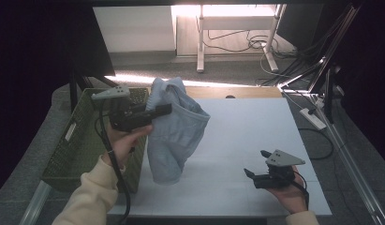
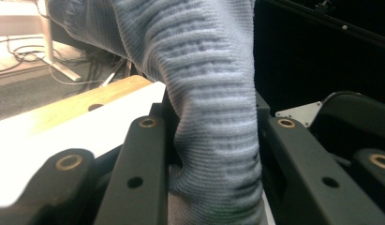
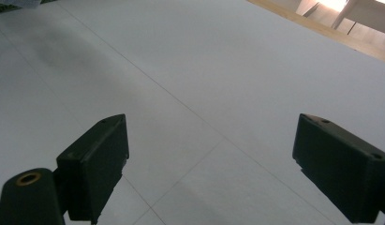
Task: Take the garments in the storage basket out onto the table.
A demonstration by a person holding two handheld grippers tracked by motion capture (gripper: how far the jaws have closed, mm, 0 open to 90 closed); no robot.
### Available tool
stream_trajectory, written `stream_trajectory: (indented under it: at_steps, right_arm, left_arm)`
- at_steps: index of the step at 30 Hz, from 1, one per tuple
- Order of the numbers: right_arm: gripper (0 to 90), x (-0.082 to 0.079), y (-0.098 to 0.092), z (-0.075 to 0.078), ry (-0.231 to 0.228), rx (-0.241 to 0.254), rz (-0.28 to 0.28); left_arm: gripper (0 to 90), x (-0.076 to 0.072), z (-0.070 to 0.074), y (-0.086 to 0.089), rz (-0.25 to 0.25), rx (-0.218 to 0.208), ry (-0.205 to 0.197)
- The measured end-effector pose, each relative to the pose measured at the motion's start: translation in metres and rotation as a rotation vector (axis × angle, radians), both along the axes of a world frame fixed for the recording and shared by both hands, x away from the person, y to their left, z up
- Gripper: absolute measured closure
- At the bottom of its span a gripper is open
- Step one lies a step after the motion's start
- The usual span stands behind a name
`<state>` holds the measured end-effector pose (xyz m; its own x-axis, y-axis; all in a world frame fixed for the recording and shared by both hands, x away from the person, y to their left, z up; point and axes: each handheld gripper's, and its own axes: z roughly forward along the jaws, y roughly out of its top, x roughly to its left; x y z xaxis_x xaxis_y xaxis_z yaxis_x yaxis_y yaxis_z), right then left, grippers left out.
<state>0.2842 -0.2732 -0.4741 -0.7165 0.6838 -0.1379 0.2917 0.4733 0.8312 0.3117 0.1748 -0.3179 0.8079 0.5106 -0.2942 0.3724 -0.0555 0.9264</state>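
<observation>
A light blue knit garment point(image 1: 173, 131) hangs in the air over the left part of the white table point(image 1: 246, 126), its lower end close to the tabletop. My left gripper point(image 1: 164, 111) is shut on its upper part, held level by a hand in a cream sleeve. In the left gripper view the bunched ribbed fabric point(image 2: 199, 56) is pinched between the two black jaws of that gripper point(image 2: 213, 140). My right gripper point(image 1: 254, 162) rests low near the table's front right, open. Between the wide-apart jaws of this gripper point(image 3: 218, 154) lies bare tabletop point(image 3: 204, 70).
A green woven basket point(image 1: 68, 140) stands against the table's left edge, just beside the hanging garment. A wooden strip point(image 1: 237, 92) runs along the table's far edge. Beyond it are desk legs and cables point(image 1: 255, 44) on the floor, and a power strip point(image 1: 312, 118) at right.
</observation>
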Motion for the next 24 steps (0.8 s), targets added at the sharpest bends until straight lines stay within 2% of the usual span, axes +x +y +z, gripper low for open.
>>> stream_trajectory:
  at_steps: [6, 24]
  right_arm:
    - [11.4, 0.0, 0.0, 0.0, 0.0, 0.0, 0.0]
    - [11.4, 0.0, -0.001, 0.0, -0.003, -0.002, -0.003]
  left_arm:
    - [70.1, -0.002, -0.002, -0.012, -0.032, 0.022, 0.001]
    - [70.0, -0.003, -0.007, -0.042, -0.113, 0.028, 0.01]
